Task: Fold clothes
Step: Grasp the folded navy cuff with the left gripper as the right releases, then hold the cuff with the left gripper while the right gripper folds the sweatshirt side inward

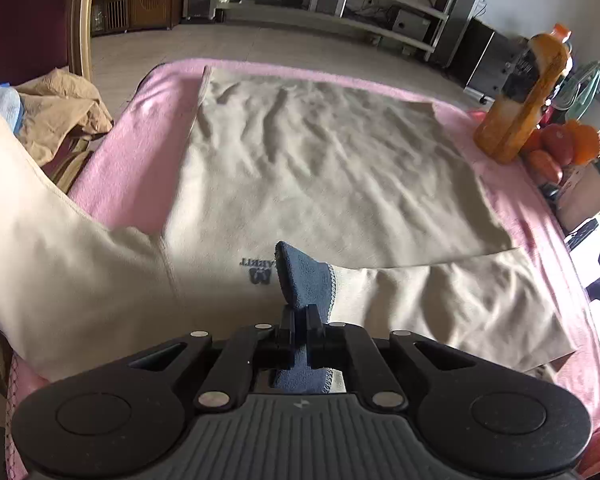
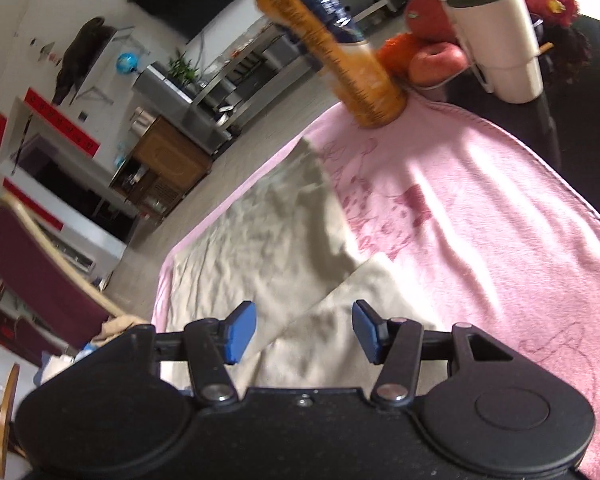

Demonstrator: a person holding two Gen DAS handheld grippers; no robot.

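Observation:
A beige T-shirt [image 1: 324, 168] lies flat on a pink blanket [image 1: 136, 152], hem at the far side, one sleeve [image 1: 472, 308] folded over at the near right. Its blue collar [image 1: 308, 280] stands up at the near edge. My left gripper [image 1: 300, 332] is shut on the blue collar. The other sleeve [image 1: 52, 248] hangs off to the left. In the right wrist view the shirt [image 2: 268, 248] lies below my right gripper [image 2: 304, 332], which is open and empty above the folded sleeve [image 2: 352, 320].
An orange drink bottle [image 1: 528, 92] stands at the blanket's far right corner, with fruit [image 1: 560, 148] beside it. A white tumbler [image 2: 496, 36] stands past the bottle [image 2: 332, 48]. A tan garment pile [image 1: 56, 116] lies at the left by a chair [image 2: 40, 264].

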